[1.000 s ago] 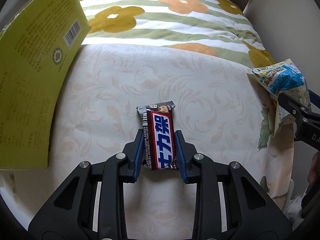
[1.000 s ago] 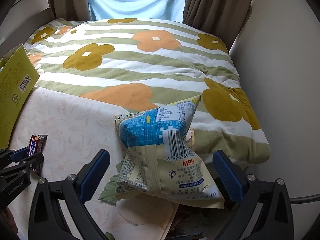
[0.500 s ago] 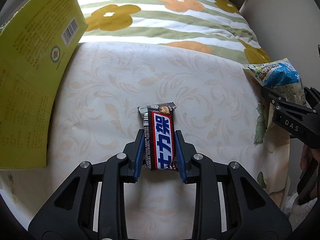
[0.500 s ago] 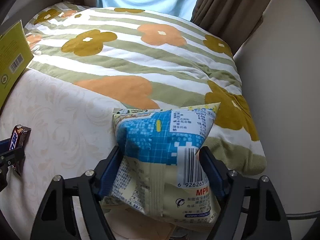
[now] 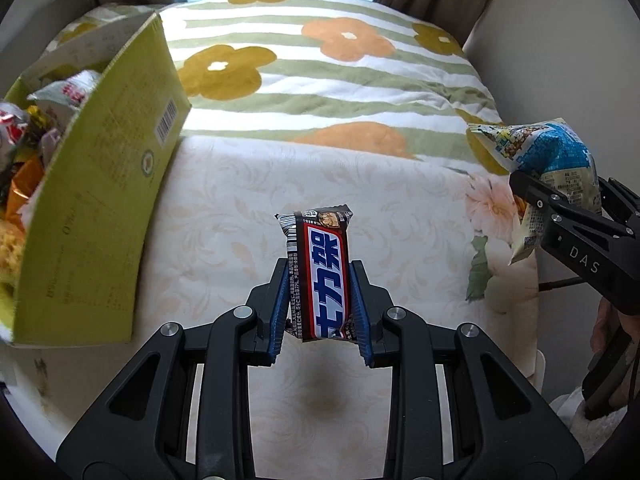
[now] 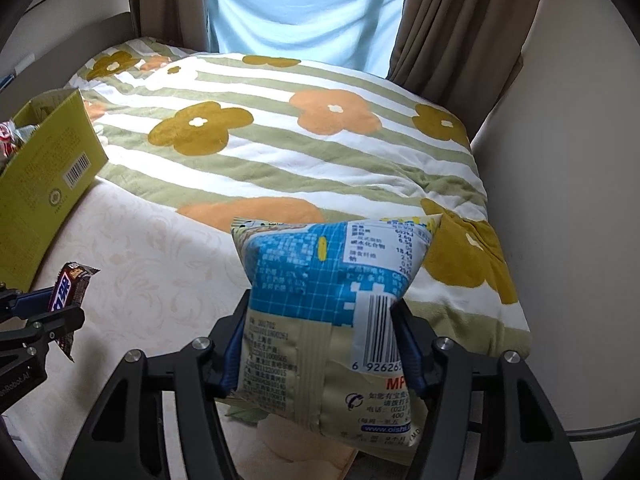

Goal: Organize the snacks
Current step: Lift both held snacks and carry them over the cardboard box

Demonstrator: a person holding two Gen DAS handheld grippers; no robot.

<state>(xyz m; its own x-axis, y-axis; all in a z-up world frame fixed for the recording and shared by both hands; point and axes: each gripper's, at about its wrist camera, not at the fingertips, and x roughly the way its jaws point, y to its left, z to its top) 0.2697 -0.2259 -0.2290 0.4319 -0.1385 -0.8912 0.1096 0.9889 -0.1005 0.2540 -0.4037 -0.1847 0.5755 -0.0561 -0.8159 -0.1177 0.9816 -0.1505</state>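
We now hold both snacks clear of the bedspread [image 5: 224, 216]: left gripper [image 5: 320, 300] pinching the chocolate bar [image 5: 322, 272], right gripper [image 6: 320, 344], spread 1 second ago, pinching the puffed bag [image 6: 328, 300]. Both can go to the green box [image 5: 100, 216].

Left gripper [image 5: 320, 304]: matte black linkage arms with triangular cut-outs, silver round screws at the pivots, blue ribbed pads [image 5: 280, 312] inside the fingers. Right gripper [image 6: 320, 344]: same black frame, silver screws, blue pads. White "DAS" lettering on its arm at 3 o'clock in left view.
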